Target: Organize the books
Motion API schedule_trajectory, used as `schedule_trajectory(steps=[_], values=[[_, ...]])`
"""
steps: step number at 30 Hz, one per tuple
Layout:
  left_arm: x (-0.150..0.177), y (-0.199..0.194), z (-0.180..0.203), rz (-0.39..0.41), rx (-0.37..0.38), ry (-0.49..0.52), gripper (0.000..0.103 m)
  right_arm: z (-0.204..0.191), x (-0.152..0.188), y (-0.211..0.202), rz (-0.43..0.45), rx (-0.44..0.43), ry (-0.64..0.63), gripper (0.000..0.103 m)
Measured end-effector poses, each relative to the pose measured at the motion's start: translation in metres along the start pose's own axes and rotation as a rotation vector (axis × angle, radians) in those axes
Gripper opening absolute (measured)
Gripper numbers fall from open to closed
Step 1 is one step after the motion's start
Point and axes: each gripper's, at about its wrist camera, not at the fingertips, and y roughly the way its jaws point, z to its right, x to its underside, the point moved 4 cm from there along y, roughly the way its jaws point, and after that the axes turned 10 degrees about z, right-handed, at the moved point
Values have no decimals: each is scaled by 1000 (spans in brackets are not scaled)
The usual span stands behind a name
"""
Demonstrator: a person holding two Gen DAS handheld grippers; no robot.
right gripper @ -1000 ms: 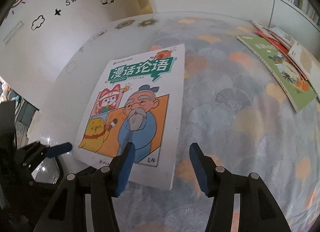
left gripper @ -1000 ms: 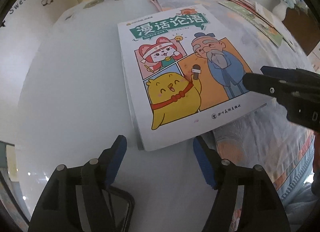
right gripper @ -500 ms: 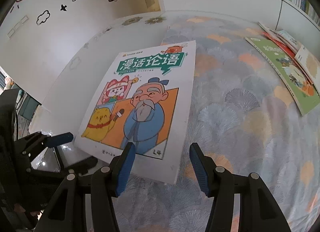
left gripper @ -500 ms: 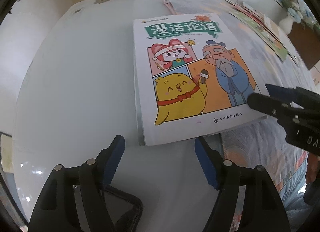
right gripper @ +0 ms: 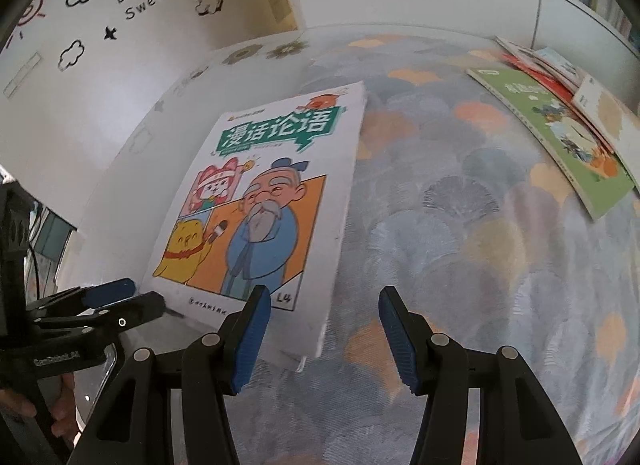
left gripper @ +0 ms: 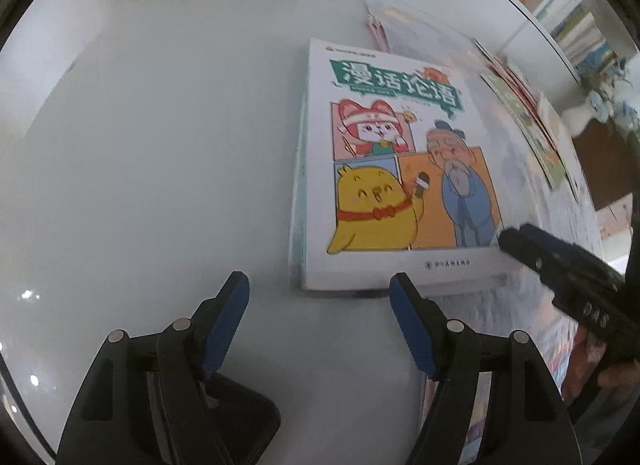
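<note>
A white comic-cover book point(left gripper: 396, 169) with a green title banner lies flat, on top of another thin book whose teal edge shows at its left side. The pair lies half on the white tabletop point(left gripper: 140, 145), half on the patterned cloth point(right gripper: 460, 245). My left gripper point(left gripper: 320, 317) hovers open just before the book's near edge, nothing between its blue pads. My right gripper point(right gripper: 320, 329) is open above the book's point(right gripper: 272, 201) near right corner, pads apart from it. In each view the other gripper shows at the book's opposite near corner: the left one point(right gripper: 108, 301), the right one point(left gripper: 560, 269).
Several thin books point(right gripper: 560, 133) lie fanned on the cloth at the far right, a green one on top. A black phone point(left gripper: 240, 417) lies on the table under my left gripper. A white vase point(left gripper: 580, 117) stands far right. Shelves of books line the back wall.
My left gripper has shifted left and rolled, so the book now sits squarer and further right in its view. The right gripper has barely moved.
</note>
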Motion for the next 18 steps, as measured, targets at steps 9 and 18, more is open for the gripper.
schedule_trajectory(steps=[9, 18], values=[[-6, -3, -14, 16, 118, -182, 70, 27, -15, -13, 91, -2, 120, 54], [-17, 5, -12, 22, 143, -215, 70, 25, 1, 9, -80, -245, 320, 24]])
